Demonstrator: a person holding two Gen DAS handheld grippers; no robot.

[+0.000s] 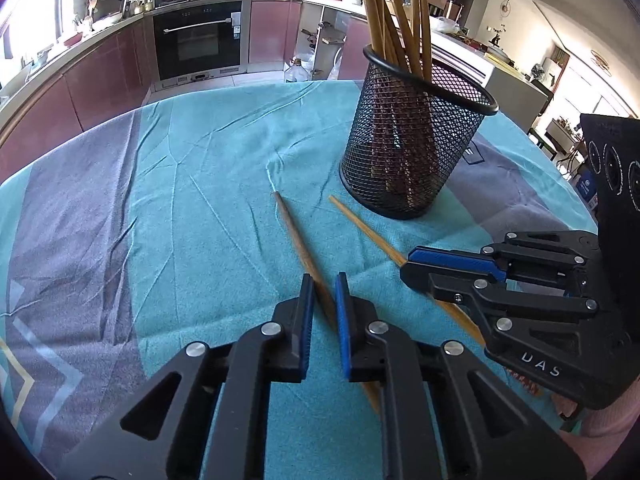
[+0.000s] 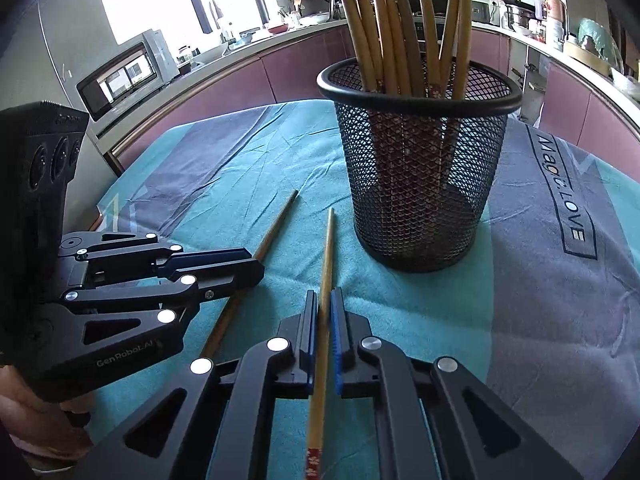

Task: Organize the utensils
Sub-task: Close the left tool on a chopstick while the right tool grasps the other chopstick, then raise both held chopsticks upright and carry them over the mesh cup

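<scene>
Two chopsticks lay loose on the teal and grey tablecloth (image 1: 192, 152), side by side in front of a black mesh holder (image 1: 404, 148) that stood upright and already carried a bundle of chopsticks (image 1: 396, 20) leaning out of its rim.

The left gripper (image 1: 325, 300) sat low over the cloth with the darker chopstick (image 1: 298, 240) running between its blue-padded fingers (image 1: 342, 312). The jaws were drawn narrow about the stick, yet a slim gap showed beside it in the left wrist view, so whether they had truly clamped it could not be told. From the right wrist view the same gripper (image 2: 256, 268) appeared side-on, its tip lying over that darker chopstick (image 2: 276, 226), whose thin end pointed toward the far side of the table.

The right gripper (image 2: 324, 316) was closed narrowly on the paler chopstick (image 2: 328, 248); its pads pressed the stick from both sides. A red patterned end of that stick showed at the bottom edge of the view, and its plain end pointed toward the foot of the holder (image 2: 420, 184), near it but apart. In the left wrist view the right gripper (image 1: 412, 272) came in from the side across the paler chopstick (image 1: 360, 224).

Both loose sticks lay just beside each other, not touching, with the holder beyond them. Kitchen cabinets (image 1: 100, 76) and an oven (image 1: 198, 38) stood behind the table.
</scene>
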